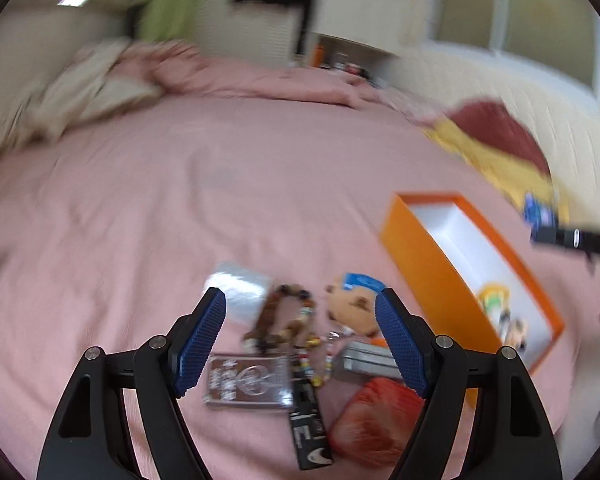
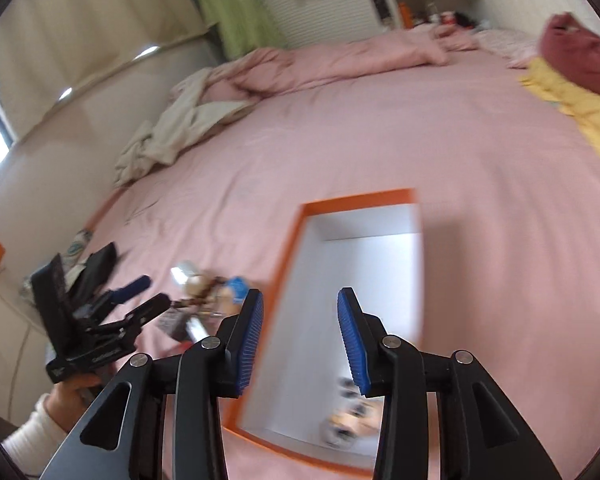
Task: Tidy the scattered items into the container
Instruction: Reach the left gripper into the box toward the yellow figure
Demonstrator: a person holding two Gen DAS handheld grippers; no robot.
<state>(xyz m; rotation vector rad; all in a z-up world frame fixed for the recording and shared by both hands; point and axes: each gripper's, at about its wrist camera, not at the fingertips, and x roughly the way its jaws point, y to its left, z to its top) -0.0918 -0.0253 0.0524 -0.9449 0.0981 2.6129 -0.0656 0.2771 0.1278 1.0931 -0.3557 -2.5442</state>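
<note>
Over the pink bedspread (image 1: pixel 260 184), you are holding your left gripper (image 1: pixel 300 336) with its jaws spread wide and nothing between them, hovering above the heap of scattered items. Your right gripper (image 2: pixel 300 336) is likewise hanging apart and empty, directly above the orange box (image 2: pixel 296 236), whose white floor is already carrying one small figure (image 2: pixel 350 420) near its closer end.

By my reading you are sitting between a drop and the next pick. The left view is showing what is left: a brown bead bracelet (image 1: pixel 288 312), a clear-cased card (image 1: pixel 246 382), a plush doll head (image 1: pixel 354 304), a black strap (image 1: pixel 308 428), a grey tin (image 1: pixel 366 360) and a red pouch (image 1: pixel 376 420), all bunched and partly overlapping just beside the box's long wall (image 1: pixel 428 280). Motion blur is softening the edges, so exact contact among them is hard to judge.

The box's long axis is running away from your right gripper, roughly in line with its fingers; in the left view it is slanting from upper left to lower right. The next move is calling for you to single out one item on top, likely the bracelet or doll head, and close on it without dragging its neighbours.
</note>
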